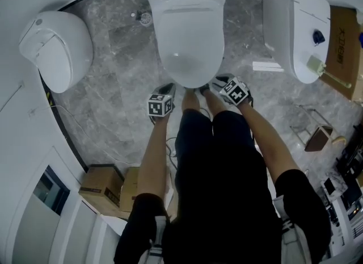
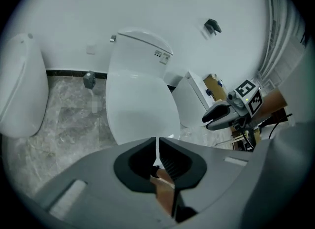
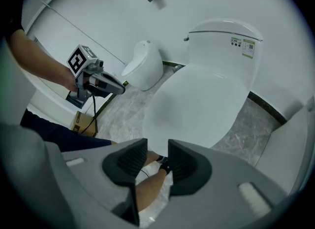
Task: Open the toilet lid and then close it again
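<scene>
1. The toilet lid [image 1: 190,36] is recorded lying down over the bowl, at 12 o'clock in the head view, with the tank [image 2: 140,46] behind it.
2. The left gripper [image 2: 158,149] is held off the lid's front tip, at about 7 o'clock of it. Its jaws stand together to a thin slit and nothing is clamped.
3. The right gripper [image 3: 157,156] is held at about 5 o'clock of the tip. Its jaws are parted with nothing between the pads; only the person's leg [image 3: 147,191] is seen beyond them.
4. Judgement: the front edge is flanked because the lid's lip is reached there. No contact is seen.
5. Noted around:
   - a white fixture [image 1: 57,50] at 10 o'clock
   - a second toilet [image 1: 298,30] at 2 o'clock
   - cardboard boxes [image 1: 105,186] at 7 o'clock
6. Nothing is seen resting on the lid, so its swing towards the tank is judged free.
</scene>
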`<state>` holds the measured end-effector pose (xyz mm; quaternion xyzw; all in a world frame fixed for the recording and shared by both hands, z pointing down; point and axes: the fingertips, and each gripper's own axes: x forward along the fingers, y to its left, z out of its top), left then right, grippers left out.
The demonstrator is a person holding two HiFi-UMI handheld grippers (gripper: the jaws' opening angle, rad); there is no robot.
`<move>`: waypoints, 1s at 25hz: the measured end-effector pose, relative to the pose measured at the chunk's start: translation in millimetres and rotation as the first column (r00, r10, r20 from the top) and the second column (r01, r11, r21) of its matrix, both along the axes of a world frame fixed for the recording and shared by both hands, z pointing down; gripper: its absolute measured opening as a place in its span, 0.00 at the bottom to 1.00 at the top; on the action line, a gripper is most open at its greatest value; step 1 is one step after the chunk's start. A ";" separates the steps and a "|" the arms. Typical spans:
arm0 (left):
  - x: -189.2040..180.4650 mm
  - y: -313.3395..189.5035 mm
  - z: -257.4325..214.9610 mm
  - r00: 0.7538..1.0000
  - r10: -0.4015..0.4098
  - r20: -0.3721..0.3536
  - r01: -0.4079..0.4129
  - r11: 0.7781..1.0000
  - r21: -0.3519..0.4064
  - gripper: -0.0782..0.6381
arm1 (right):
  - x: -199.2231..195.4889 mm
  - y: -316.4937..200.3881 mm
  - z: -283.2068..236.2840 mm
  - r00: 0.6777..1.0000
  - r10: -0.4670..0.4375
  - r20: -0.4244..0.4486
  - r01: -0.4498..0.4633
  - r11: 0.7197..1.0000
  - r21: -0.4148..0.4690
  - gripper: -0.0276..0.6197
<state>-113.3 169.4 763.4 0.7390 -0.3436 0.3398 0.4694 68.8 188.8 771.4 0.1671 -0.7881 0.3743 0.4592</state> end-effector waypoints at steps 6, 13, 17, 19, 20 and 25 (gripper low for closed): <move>14.1 -10.8 -56.2 1.000 0.002 -0.025 0.000 0.997 0.080 0.13 | -5.4 2.0 -45.5 0.998 -0.005 0.063 0.002 0.999 0.054 0.18; 36.3 -11.3 -121.7 0.997 -0.012 -0.076 0.026 0.983 0.182 0.13 | 5.4 -16.2 -109.5 0.991 0.046 0.123 -0.066 0.985 0.158 0.05; 50.9 -9.3 -148.9 0.994 0.001 -0.112 0.024 0.976 0.216 0.13 | 12.2 -31.0 -149.1 0.985 0.050 0.168 -0.088 0.969 0.229 0.05; 56.8 -9.7 -162.7 0.992 0.000 -0.127 0.030 0.972 0.235 0.12 | 19.1 -31.3 -162.2 0.985 0.041 0.168 -0.081 0.968 0.238 0.05; 58.6 -10.8 -170.2 0.991 -0.004 -0.135 0.037 0.969 0.246 0.13 | 21.6 -32.5 -168.5 0.985 0.036 0.169 -0.078 0.966 0.248 0.05; 60.7 -16.0 -210.6 0.984 -0.029 -0.174 0.079 0.954 0.290 0.13 | 23.5 -42.9 -210.5 0.976 0.021 0.218 -0.092 0.943 0.320 0.05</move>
